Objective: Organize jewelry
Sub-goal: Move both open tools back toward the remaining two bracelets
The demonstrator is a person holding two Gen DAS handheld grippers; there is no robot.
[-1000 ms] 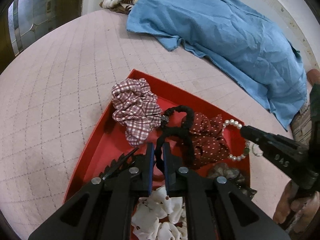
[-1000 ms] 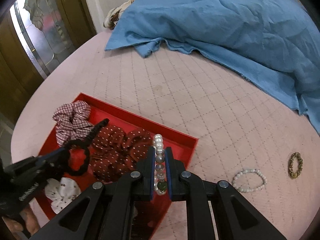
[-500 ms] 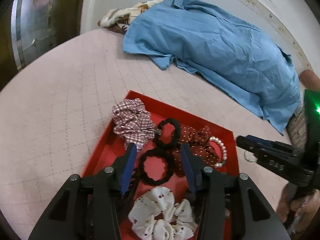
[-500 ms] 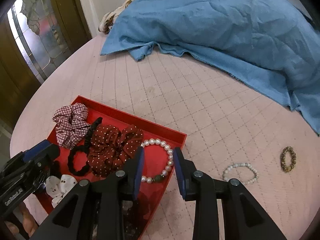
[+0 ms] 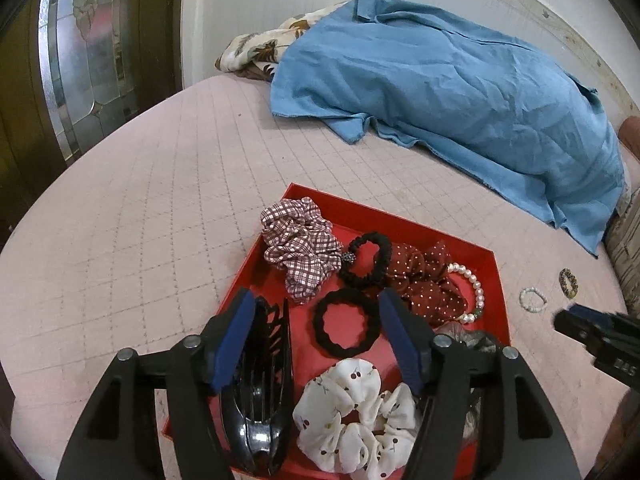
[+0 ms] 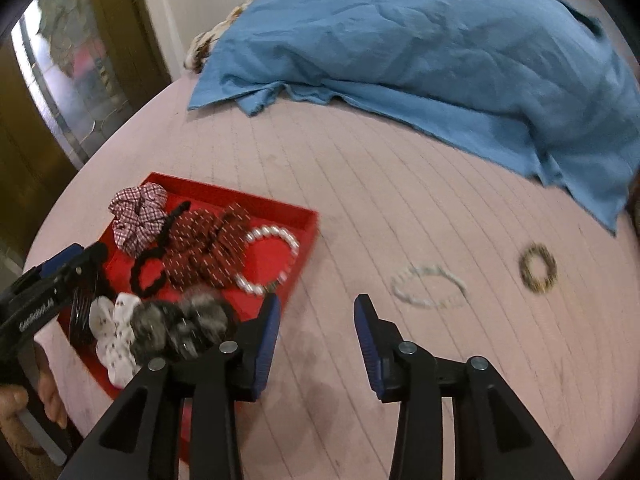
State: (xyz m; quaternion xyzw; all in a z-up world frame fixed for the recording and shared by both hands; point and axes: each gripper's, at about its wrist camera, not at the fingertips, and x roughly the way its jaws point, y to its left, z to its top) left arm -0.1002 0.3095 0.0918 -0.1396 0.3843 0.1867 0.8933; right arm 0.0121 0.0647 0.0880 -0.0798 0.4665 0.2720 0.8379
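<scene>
A red tray point(image 5: 498, 300) point(image 6: 308, 236) on the pink quilted bed holds a plaid scrunchie point(image 5: 300, 240), a black double-loop hair tie point(image 5: 346, 322), a dark red dotted scrunchie point(image 5: 428, 280), a pearl bracelet point(image 5: 476, 288) point(image 6: 294, 242), a white scrunchie point(image 5: 356, 420), a grey scrunchie point(image 6: 180, 324) and a black claw clip point(image 5: 260, 392). My left gripper point(image 5: 316, 340) is open and empty above the tray. My right gripper point(image 6: 316, 328) is open and empty over the bed, right of the tray. A pale bead bracelet point(image 6: 428, 286) point(image 5: 533, 300) and a gold-brown ring bracelet point(image 6: 538, 268) point(image 5: 568, 282) lie on the bed.
A blue cloth point(image 5: 460, 92) point(image 6: 420, 40) is spread over the far half of the bed, with a patterned fabric point(image 5: 260, 52) behind it. A glass-panelled door point(image 5: 88, 60) stands at the left. The right gripper's tip shows in the left wrist view point(image 5: 592, 336).
Both grippers opened: the left let go of the black hair tie, the right let go of the pearl bracelet, both now in the tray. Both pulled back; the right swung rightward.
</scene>
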